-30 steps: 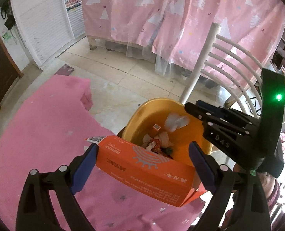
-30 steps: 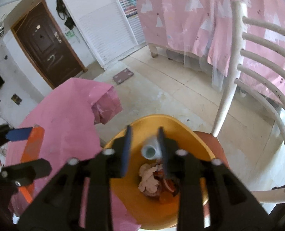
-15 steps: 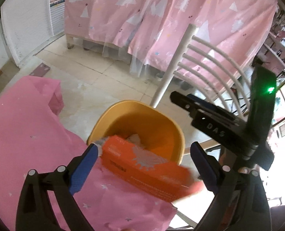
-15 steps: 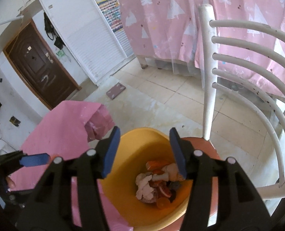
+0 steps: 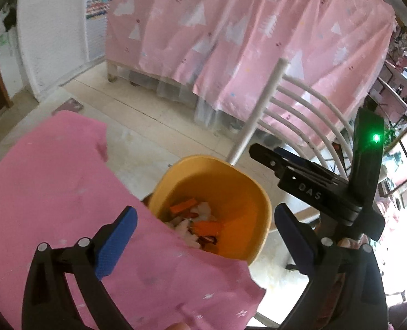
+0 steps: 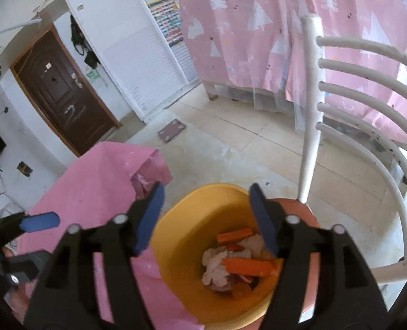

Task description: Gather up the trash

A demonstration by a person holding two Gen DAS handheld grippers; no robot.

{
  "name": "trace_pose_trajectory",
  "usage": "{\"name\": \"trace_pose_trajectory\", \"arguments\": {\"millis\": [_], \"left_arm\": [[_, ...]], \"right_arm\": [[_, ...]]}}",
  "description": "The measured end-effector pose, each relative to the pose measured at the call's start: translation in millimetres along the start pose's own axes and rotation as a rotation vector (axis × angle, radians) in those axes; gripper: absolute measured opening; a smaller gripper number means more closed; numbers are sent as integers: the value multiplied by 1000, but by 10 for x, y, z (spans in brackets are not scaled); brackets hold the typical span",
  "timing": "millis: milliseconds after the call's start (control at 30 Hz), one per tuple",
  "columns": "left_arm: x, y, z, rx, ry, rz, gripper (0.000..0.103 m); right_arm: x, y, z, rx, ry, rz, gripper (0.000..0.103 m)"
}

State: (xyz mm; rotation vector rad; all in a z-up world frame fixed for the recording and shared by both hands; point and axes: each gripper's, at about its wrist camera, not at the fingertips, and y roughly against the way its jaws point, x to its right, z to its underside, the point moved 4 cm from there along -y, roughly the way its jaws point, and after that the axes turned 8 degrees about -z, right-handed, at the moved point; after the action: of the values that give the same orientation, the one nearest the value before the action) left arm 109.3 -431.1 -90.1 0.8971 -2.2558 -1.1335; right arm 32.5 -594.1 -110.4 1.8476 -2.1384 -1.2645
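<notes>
A yellow-orange plastic bin [image 6: 181, 269] stands on the reddish seat of a white slatted chair [image 6: 310, 126], close against the edge of a table draped in a pink cloth [image 5: 52, 192]. Inside the bin lies a heap of trash: crumpled white paper [image 6: 217, 264], some red and orange scraps, and a flattened orange carton [image 6: 249, 266]. In the right wrist view the carton rests on top of the heap, its long axis running roughly left to right and tilted slightly down toward the right. A second orange strip [image 6: 234, 235] lies behind it, nearer the far wall of the bin, angled about the same way.

The left gripper [image 5: 203, 233] hovers over the cloth edge beside the bin, its blue-padded fingers [image 5: 115, 243] spread wide with nothing between them. The right gripper [image 6: 206, 220] hangs directly above the bin opening, its fingers [image 6: 148, 220] also spread apart and empty.

Behind the chair hangs a pink curtain printed with white trees [image 6: 258, 27]. A dark brown door [image 6: 63, 93] is set in the white wall at left
</notes>
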Motion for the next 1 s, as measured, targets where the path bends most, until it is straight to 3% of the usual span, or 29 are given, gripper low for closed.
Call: {"name": "trace_pose_trajectory", "arguments": {"millis": [300,500,633,1000], "left_arm": [[-610,294,125,68,106,-115,93],[-1140,617,313,152,195,-274,94],[-1528,824,519,182,273,-410,94],[-2224,1326,1151,248,436,-603,94]], "right_arm": [[-451,-52,58,-6,65,-57,90],[-898,-67,116,4,126,-117,97],[-1251,-106,198,-2,173,-173,97],[-2251,-290,615,-84,308,-321,97]]}}
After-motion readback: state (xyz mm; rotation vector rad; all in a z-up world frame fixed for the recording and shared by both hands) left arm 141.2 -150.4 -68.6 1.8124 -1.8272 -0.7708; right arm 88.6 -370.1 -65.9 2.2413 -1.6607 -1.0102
